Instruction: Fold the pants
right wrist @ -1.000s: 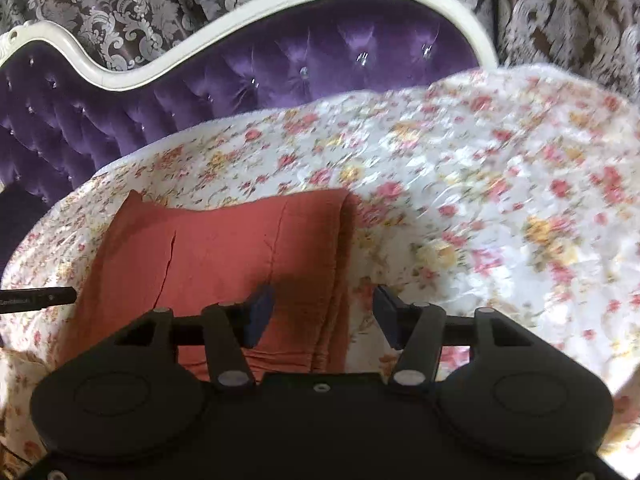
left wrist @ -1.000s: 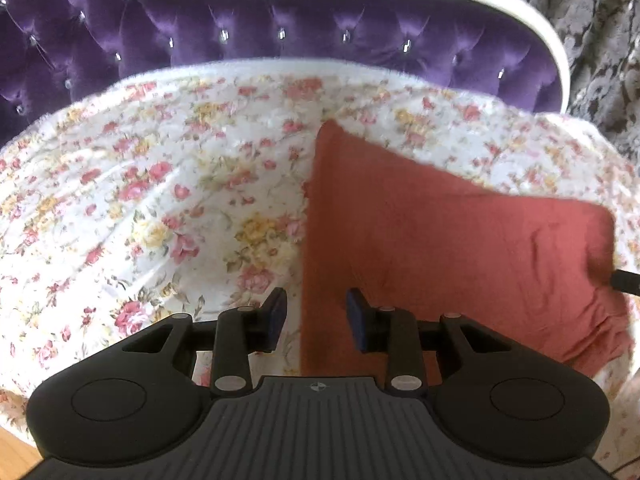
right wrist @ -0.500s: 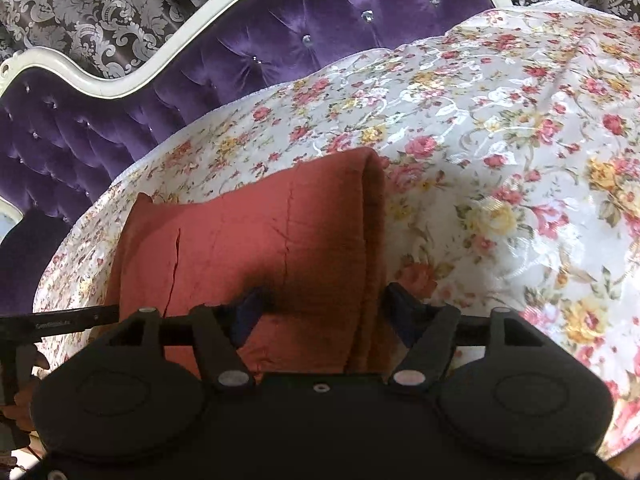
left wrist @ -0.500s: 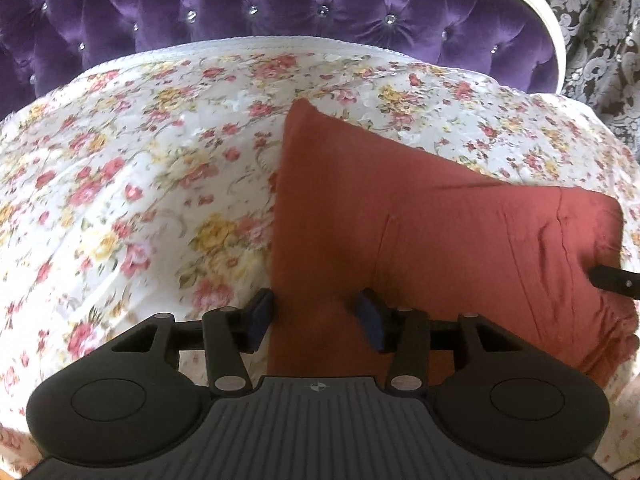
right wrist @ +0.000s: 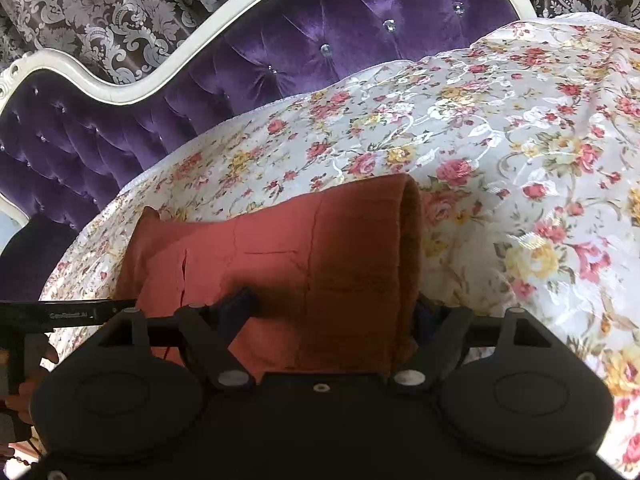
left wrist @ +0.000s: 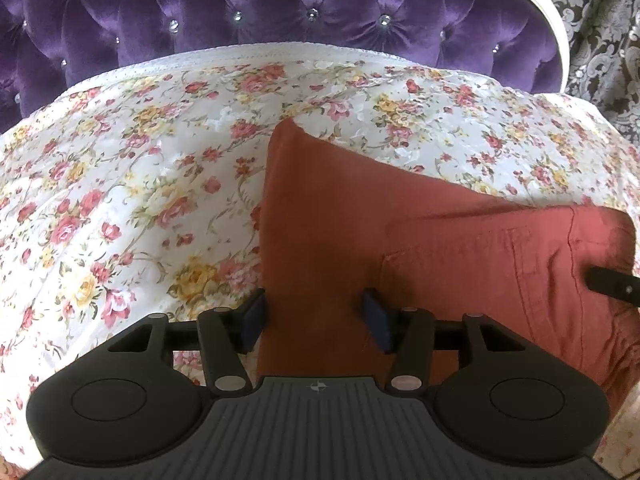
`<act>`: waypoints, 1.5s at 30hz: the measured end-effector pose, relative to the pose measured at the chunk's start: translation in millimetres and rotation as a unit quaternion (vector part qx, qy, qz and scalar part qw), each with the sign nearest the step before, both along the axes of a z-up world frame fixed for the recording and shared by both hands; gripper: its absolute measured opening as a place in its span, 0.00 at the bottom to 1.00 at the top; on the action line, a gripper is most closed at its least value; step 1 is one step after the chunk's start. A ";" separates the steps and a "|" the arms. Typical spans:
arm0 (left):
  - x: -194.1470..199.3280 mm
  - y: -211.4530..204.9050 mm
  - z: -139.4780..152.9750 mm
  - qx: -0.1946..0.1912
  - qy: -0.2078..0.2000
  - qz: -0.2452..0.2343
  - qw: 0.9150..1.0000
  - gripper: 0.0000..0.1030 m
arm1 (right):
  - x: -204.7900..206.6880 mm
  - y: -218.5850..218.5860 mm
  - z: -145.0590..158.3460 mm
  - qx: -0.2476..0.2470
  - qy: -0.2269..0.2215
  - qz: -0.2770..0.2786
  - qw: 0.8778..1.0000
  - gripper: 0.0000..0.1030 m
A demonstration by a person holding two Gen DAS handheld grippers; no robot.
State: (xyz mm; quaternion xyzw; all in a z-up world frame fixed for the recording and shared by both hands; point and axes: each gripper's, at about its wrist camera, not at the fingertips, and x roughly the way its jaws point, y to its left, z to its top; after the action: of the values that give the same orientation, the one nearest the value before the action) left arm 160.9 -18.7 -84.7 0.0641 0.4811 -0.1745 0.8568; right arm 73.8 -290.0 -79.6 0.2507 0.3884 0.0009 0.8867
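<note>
Rust-red pants (left wrist: 400,240) lie folded into a rectangle on a floral bedspread (left wrist: 120,200). My left gripper (left wrist: 314,312) hangs low over their near left edge; its jaws are closing slightly, the cloth's edge lies between them and the pads do not press it. In the right wrist view the pants (right wrist: 280,248) show a thick rolled fold on the right. My right gripper (right wrist: 334,304) straddles that fold with its jaws opening wide, pads clear of the cloth. Each view shows the other gripper's dark finger at its side edge.
A tufted purple headboard (left wrist: 280,12) with a white frame stands behind the bed. Damask-patterned fabric (right wrist: 120,0) hangs beyond it. The bedspread (right wrist: 520,120) spreads to the right of the pants. A hand (right wrist: 24,396) holds the left gripper at the lower left.
Both grippers have come down and forward onto the pants' near edge. Their jaws have widened, so that each now has cloth between its fingers.
</note>
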 end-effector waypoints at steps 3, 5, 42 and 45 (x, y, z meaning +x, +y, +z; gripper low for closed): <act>-6.3 -3.8 2.9 0.008 -0.018 0.001 1.000 0.14 | 0.8 3.7 2.3 -0.025 0.001 0.015 1.000 0.62; -12.3 -10.0 4.4 0.024 -0.034 0.006 0.999 0.08 | -1.2 7.3 4.1 -0.030 -0.004 0.026 0.999 0.47; 61.4 -36.1 39.4 0.017 -0.080 0.029 0.996 0.20 | 94.2 -10.9 51.5 -0.153 -0.052 -0.025 0.987 0.46; 60.1 -51.4 21.1 0.025 -0.052 0.012 0.998 0.20 | 114.8 5.4 43.5 -0.157 -0.042 0.012 0.987 0.43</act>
State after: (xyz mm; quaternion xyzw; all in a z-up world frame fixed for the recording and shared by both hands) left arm 221.0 -70.2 -63.6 0.0888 0.4411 -0.1484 0.8807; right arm 188.6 -284.6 -36.1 0.1038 0.3491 -0.0390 0.9305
